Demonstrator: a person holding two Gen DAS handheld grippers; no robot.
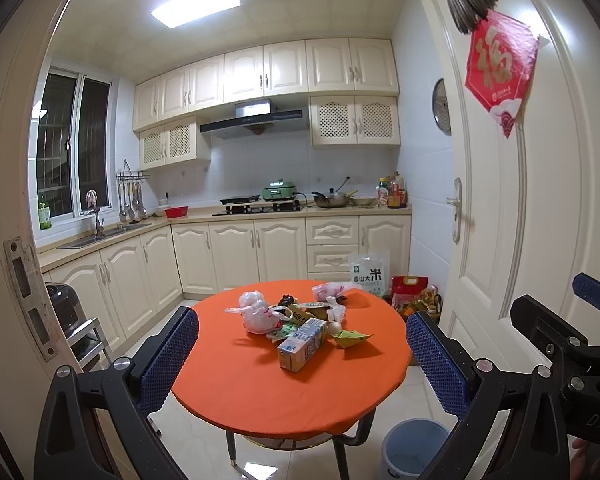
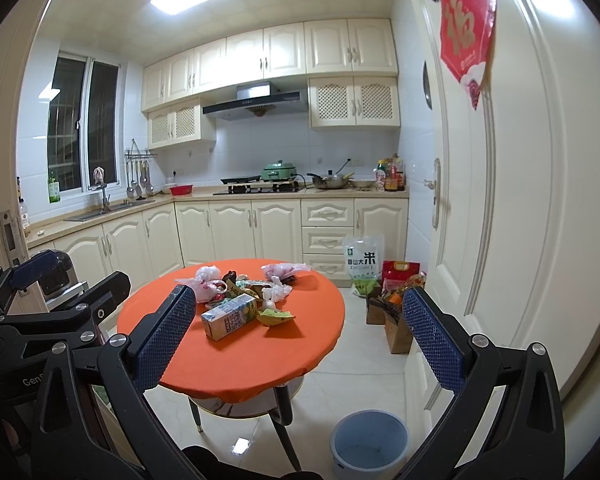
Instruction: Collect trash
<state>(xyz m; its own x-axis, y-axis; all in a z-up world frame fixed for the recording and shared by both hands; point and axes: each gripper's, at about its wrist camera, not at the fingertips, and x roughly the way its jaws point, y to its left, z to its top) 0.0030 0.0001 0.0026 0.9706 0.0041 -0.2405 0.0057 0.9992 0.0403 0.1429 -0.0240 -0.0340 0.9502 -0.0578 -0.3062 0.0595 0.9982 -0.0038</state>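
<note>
Where we're at: standing in the kitchen doorway, nothing picked up yet, so the step is the walk-in and first grab.
Left tongs (image 1: 302, 354): spread wide, empty, hanging well short of the surface (image 1: 236, 376).
Right tongs (image 2: 296, 338): same deal, wide apart, holding nothing.
Trash: all heaped mid-surface. The carton (image 1: 302, 344) lies on its side at the near edge of the heap, a yellow wrapper (image 1: 354, 338) just right of the carton, a knotted bag (image 1: 256, 314) behind the carton to its left, another bag (image 1: 328, 291) further back.
Bin (image 2: 370, 444): on the floor, near-right of the surface, looks empty from here.
First pick, I'd say: the carton. It's closest and stiff, so pinch it across the narrow sides, not the ends.
Bags: go for the knot or a bunched bit, they'll slip otherwise.
Watch out: the cloth on the surface could drag if the tongs scrape it, so come down from above.
Drop: get right over the bin before letting go.
</note>
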